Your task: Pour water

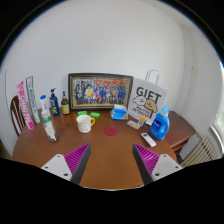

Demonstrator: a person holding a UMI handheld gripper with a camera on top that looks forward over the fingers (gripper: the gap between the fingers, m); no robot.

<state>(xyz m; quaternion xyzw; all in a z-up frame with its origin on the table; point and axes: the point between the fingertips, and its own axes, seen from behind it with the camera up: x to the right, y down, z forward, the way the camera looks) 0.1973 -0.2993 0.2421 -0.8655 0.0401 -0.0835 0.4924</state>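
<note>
Tool point(111, 160) was spread wide with nothing between its fingers when we looked, hovering over the counter point(105, 160); white cup point(85, 123) and clear bottle point(47, 124) sat beyond.

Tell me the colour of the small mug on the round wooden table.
White; the small mug shows best in the gripper view.

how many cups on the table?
2: a white cup ahead of the open tongs, left of centre, and a blue cup by the gift bag. Clutter may hide more.
</note>
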